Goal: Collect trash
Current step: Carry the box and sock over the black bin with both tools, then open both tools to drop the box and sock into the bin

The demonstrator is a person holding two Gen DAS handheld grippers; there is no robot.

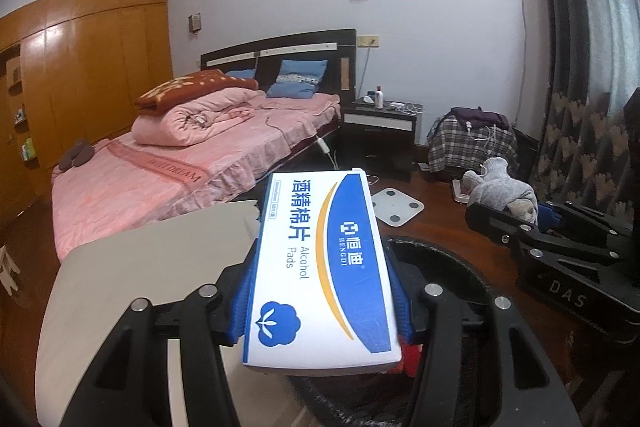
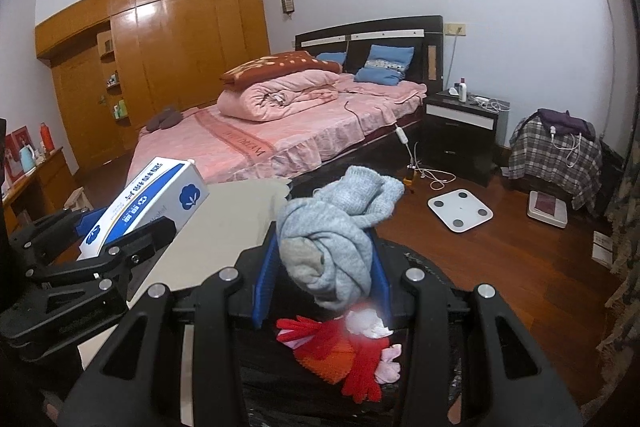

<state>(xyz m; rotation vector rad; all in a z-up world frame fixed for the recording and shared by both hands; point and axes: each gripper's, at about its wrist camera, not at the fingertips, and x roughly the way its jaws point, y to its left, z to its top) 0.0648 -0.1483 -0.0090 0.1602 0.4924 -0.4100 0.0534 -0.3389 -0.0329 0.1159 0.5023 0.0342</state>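
Observation:
My left gripper [image 1: 320,287] is shut on a white and blue alcohol pads box [image 1: 320,267], held over the rim of a black-lined trash bin [image 1: 452,267]. The box also shows in the right wrist view [image 2: 144,203], at the left. My right gripper [image 2: 324,267] is shut on a bundle of grey knitted socks [image 2: 336,239], held above the bin [image 2: 440,287]. Red gloves [image 2: 352,359] and a pink item lie inside the bin. In the left wrist view the right gripper [image 1: 560,247] and the socks [image 1: 500,187] sit at the right.
A pale table top [image 1: 140,287] lies left of the bin. Beyond it stand a bed with pink covers [image 2: 300,131], a dark nightstand [image 2: 464,131], a white scale [image 2: 460,209] on the wooden floor and a chair with plaid cloth [image 2: 556,151].

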